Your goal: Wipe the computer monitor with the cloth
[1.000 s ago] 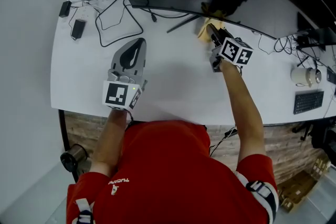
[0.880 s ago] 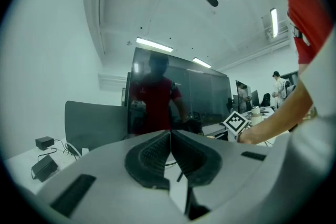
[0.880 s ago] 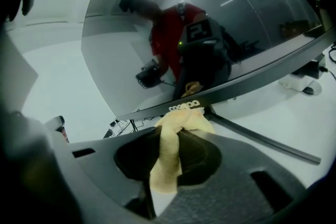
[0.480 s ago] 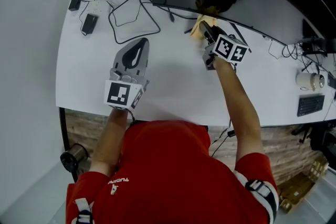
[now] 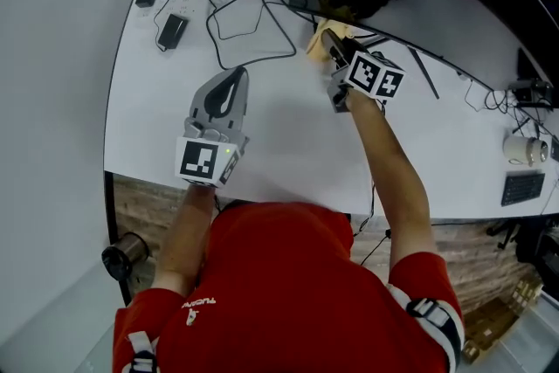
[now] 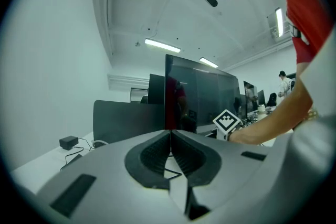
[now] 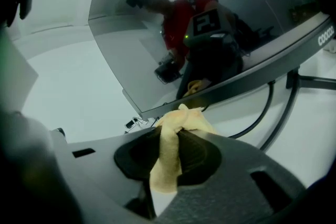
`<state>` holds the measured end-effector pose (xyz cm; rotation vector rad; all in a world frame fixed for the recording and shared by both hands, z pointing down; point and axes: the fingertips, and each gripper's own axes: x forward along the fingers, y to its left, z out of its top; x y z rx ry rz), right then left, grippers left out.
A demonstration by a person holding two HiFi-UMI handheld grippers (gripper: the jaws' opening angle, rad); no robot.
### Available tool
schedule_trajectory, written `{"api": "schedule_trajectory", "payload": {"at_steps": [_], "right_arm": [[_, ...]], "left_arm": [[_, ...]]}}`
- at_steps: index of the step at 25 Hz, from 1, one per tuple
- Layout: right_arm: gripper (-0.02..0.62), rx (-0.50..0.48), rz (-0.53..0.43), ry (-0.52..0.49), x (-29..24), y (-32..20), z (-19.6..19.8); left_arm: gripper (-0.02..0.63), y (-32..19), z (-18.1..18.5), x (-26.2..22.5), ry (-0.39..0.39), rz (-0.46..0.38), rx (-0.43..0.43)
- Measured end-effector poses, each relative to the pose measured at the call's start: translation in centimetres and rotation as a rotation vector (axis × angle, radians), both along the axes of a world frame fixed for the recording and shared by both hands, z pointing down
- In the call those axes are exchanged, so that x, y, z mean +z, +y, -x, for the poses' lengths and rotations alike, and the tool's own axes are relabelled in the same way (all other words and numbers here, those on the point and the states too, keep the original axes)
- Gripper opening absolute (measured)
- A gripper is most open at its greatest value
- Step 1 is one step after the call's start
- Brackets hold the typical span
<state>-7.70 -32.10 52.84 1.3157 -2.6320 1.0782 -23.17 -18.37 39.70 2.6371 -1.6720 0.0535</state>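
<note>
My right tool (image 7: 176,132) pinches the cloth (image 7: 169,157) at the lower edge of the monitor (image 7: 136,50), mid-wipe; next I'd sweep sideways, pressing lightly.

Red short-sleeved shirt (image 5: 279,275), white print — grey left tool (image 5: 234,76), right tool (image 5: 327,37), black-white marker cubes (image 5: 203,162).

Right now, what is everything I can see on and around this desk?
desk: one, white, under everything
monitor: one, dark, along the desk's back edge
cloth: one, yellow, by the monitor's lower edge
cables: several, black, back of desk
power adapters: two, black, back left corner
mug: one, white, far right
keyboard: one, black, beside the mug
left tool: one, grey, shut and empty, front left
right tool: one, grey, shut on the cloth
</note>
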Motion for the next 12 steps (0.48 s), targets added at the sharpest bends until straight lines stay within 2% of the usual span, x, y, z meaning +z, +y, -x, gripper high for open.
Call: {"api": "schedule_trajectory", "payload": {"at_steps": [12], "right_arm": [[0.075,-0.079,-0.001,-0.026,0.0,-1.0,8.1]], "left_arm": [[0.009,0.5,4.1,0.6,-0.002,0.008,-0.053]]}}
